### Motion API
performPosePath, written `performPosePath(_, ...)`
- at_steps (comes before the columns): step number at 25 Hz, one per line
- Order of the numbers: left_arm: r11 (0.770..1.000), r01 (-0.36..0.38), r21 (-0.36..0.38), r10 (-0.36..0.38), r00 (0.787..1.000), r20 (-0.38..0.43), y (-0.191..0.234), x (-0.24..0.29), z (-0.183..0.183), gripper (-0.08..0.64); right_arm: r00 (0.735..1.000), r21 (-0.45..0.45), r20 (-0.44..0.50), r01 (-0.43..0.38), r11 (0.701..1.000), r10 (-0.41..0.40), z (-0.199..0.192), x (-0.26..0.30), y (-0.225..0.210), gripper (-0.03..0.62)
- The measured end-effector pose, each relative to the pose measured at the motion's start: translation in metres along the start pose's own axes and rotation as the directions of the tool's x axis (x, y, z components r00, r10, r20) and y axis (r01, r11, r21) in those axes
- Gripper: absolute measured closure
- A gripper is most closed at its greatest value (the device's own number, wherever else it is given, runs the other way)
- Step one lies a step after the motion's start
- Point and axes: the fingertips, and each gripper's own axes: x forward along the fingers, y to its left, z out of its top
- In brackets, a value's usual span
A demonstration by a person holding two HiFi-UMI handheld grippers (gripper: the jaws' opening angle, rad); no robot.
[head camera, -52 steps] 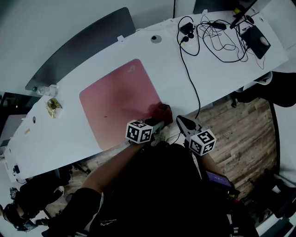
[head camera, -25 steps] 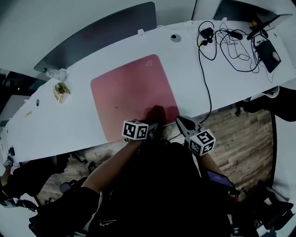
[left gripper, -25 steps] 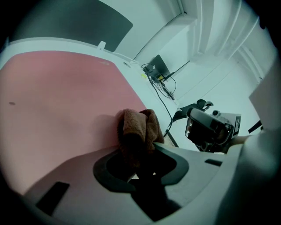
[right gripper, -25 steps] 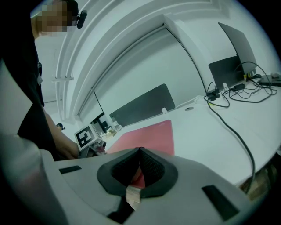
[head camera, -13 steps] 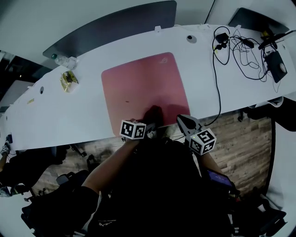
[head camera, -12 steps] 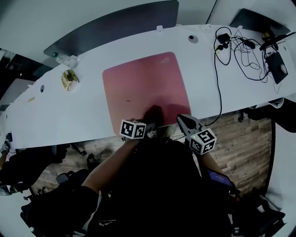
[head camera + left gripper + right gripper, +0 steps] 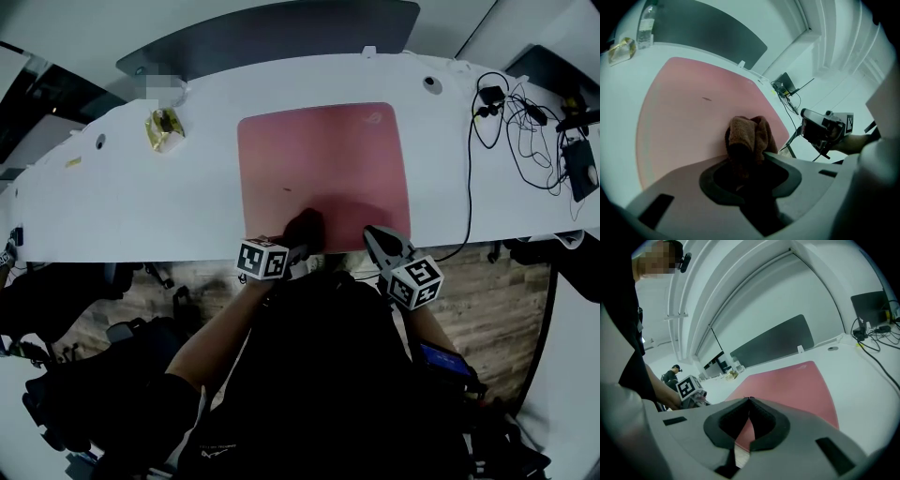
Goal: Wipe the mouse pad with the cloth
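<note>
1. Between the jaws of the left gripper (image 7: 750,161) the cloth (image 7: 747,136) is clamped, bunched up and set down on the pad (image 7: 684,108).
2. Ahead of that claw the pad is seen lying flat on the desk (image 7: 141,206); the cloth is at its near edge.
3. To that claw's right, the right gripper (image 7: 749,401) is held at the same edge, jaws closed tip to tip, nothing between them.

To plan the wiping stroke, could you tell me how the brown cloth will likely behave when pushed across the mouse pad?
The cloth looks soft and floppy: it bunches in folds beyond the left gripper's jaws, so it will probably crumple when pushed. Its towel-like nap suggests it drags, not slips, on the mouse pad.
</note>
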Motion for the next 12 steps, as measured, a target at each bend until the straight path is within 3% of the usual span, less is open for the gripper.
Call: performPosePath(12,0.988,-0.098,-0.117,0.11,0.989,0.103,0.056,-0.058,-0.012,0.439,0.995,-0.045,-0.056,-0.082,0.996,0.079,0.004,0.034,0.023,0.566)
